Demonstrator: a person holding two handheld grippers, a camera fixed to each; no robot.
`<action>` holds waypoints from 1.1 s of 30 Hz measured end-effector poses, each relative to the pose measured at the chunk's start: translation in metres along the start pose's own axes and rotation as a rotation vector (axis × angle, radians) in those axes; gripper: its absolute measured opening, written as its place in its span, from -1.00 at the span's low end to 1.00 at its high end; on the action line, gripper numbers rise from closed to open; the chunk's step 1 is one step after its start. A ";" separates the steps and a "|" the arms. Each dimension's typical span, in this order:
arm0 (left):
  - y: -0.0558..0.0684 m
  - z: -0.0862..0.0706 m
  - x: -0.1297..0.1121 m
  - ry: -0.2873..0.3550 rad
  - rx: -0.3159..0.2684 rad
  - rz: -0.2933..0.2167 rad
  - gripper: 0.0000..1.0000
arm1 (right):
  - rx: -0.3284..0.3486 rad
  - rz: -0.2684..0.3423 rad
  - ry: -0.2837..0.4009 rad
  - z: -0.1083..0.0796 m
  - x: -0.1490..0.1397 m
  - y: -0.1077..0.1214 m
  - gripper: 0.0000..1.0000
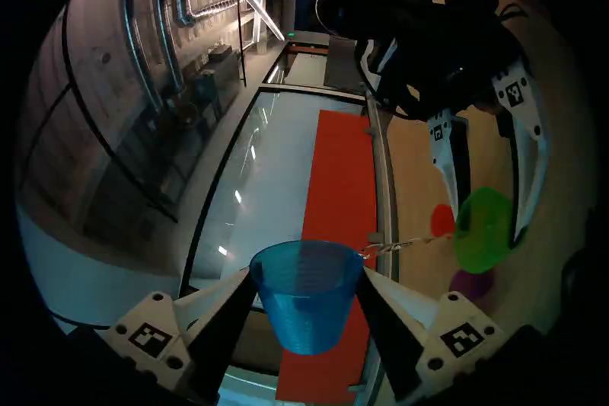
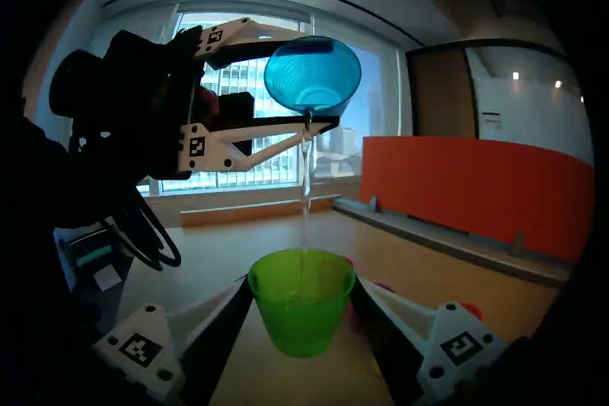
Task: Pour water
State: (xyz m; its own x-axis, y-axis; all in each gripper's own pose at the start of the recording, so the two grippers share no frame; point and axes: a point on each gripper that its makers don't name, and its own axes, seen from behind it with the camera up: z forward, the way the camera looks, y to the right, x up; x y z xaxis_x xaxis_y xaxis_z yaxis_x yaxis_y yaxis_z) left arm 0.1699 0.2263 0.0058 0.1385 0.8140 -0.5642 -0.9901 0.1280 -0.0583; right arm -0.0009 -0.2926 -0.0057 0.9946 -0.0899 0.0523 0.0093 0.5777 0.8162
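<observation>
Water stream [image 2: 306,193] falls from the blue cup [image 2: 312,75] straight into the green cup [image 2: 302,311], blue lip directly above the green mouth and apart from it. Left gripper [image 1: 307,295] is clamped on the blue cup, rolled so its axis is near horizontal. Right gripper [image 2: 302,314] grips the green cup upright over the table [image 2: 228,254]. Further tilt likely needs that vertical line-up held.

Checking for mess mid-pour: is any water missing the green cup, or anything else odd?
Nothing stands out. The left claw tips the blue cup above the green cup, held upright in the right claw, and the stream falls inside its rim.
</observation>
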 end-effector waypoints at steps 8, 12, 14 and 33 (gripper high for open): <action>0.001 0.003 0.000 -0.001 0.001 0.027 0.73 | -0.001 0.001 0.003 -0.001 0.000 0.002 0.83; -0.001 0.003 0.001 0.000 0.004 0.040 0.73 | -0.002 0.000 0.004 -0.001 0.000 0.002 0.82; -0.002 0.002 0.002 0.000 0.004 0.049 0.73 | -0.001 0.000 0.004 -0.001 0.000 0.002 0.82; -0.001 -0.002 0.010 0.004 0.018 0.146 0.73 | -0.003 0.000 0.008 -0.001 0.000 0.003 0.82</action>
State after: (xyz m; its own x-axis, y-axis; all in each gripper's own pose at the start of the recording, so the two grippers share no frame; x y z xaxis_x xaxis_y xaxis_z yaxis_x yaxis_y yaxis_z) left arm 0.1726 0.2332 -0.0015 -0.0067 0.8222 -0.5692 -0.9990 0.0191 0.0394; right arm -0.0004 -0.2901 -0.0042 0.9954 -0.0834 0.0474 0.0099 0.5802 0.8144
